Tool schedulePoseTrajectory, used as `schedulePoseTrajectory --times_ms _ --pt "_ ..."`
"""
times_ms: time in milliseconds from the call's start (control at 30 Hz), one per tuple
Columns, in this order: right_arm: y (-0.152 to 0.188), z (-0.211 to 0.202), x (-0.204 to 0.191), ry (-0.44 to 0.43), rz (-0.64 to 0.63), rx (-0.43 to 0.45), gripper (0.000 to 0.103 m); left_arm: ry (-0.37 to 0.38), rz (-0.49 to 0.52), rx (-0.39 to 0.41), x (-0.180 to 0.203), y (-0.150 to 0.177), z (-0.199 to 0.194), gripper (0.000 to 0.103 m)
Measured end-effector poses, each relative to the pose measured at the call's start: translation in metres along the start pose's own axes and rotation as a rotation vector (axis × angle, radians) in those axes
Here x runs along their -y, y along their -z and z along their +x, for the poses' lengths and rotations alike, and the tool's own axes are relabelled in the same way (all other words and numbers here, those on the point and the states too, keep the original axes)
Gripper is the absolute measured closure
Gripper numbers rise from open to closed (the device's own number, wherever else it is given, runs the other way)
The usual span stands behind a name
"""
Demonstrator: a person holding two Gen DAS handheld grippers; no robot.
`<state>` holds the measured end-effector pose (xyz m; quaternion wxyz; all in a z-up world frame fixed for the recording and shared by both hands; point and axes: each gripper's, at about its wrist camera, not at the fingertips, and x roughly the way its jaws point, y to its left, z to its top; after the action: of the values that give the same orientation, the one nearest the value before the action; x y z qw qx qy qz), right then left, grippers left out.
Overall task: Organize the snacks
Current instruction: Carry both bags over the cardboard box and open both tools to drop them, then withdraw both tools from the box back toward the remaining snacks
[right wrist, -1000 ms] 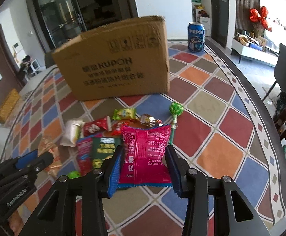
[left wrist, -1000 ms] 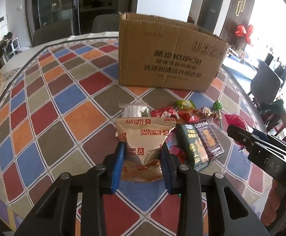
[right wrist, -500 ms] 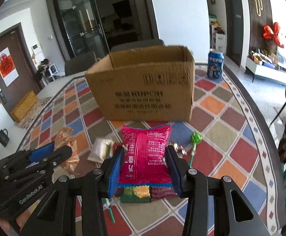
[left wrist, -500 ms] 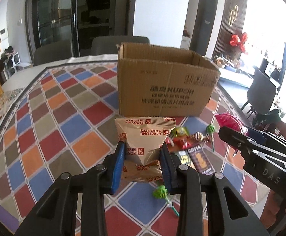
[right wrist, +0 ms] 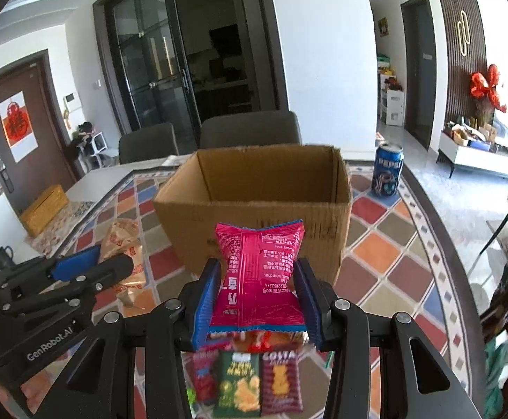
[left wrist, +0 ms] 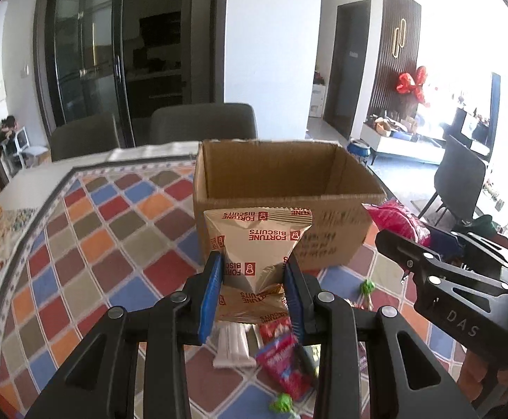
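Note:
My left gripper (left wrist: pixel 253 272) is shut on a gold Fortune Biscuits packet (left wrist: pixel 255 244), held in the air in front of the open cardboard box (left wrist: pixel 282 188). My right gripper (right wrist: pixel 257 282) is shut on a pink snack bag (right wrist: pixel 259 272), also raised before the same box (right wrist: pixel 254 188). From the left wrist view the right gripper (left wrist: pixel 407 244) with its pink bag (left wrist: pixel 393 216) shows at the right. In the right wrist view the left gripper (right wrist: pixel 90 265) with the gold packet (right wrist: pixel 121 244) shows at the left. The inside of the box looks empty where visible.
Loose snacks lie on the chequered tablecloth (left wrist: pixel 97 244) below: a red packet (left wrist: pixel 285 363), a white packet (left wrist: pixel 233 342), green lollipops (left wrist: pixel 367 284), green and dark Costa packets (right wrist: pixel 261 384). A blue Pepsi can (right wrist: pixel 386 174) stands right of the box. Chairs (right wrist: pixel 250 129) stand behind the table.
Both grippers rose with their packets off the snack pile and now look over the box's near wall into it. The snack pile dropped toward the bottom of both views.

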<state>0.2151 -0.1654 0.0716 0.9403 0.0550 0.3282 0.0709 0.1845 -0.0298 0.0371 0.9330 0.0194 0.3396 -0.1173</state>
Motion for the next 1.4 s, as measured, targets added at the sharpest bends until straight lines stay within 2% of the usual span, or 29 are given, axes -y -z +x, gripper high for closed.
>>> schedulePoseTrajectory --times_ms 233,433,767,1100,1167,1200,1233,1300,1400 --pt "-0.026 0.008 0.009 0.046 -0.027 0.033 0.058 0.009 0.034 0.003 0.003 -0.028 0.015 0.069" --pt "-0.047 0.02 0.014 0.041 -0.029 0.043 0.058 0.02 0.04 0.001 0.002 -0.051 0.033 0.069" --pt "-0.073 0.058 0.024 0.029 -0.013 0.011 0.058 0.034 0.044 -0.009 -0.004 -0.084 0.07 0.069" --pt "-0.091 0.089 0.029 0.061 -0.017 -0.011 0.058 0.015 0.056 -0.064 -0.007 -0.103 0.115 0.068" --pt "-0.094 0.093 0.03 0.072 -0.016 -0.016 0.058 0.012 0.058 -0.07 -0.006 -0.105 0.12 0.061" --pt "-0.095 0.094 0.031 0.075 -0.013 -0.016 0.057 0.007 0.058 -0.071 -0.006 -0.106 0.119 0.05" --pt "-0.096 0.096 0.032 0.078 -0.013 -0.021 0.051 -0.004 0.057 -0.065 -0.005 -0.105 0.118 0.043" --pt "-0.098 0.099 0.032 0.089 -0.019 -0.032 0.042 -0.022 0.058 -0.052 -0.007 -0.106 0.116 0.039" --pt "-0.096 0.095 0.032 0.109 -0.027 -0.022 0.041 -0.04 0.065 -0.047 -0.01 -0.102 0.107 0.037"
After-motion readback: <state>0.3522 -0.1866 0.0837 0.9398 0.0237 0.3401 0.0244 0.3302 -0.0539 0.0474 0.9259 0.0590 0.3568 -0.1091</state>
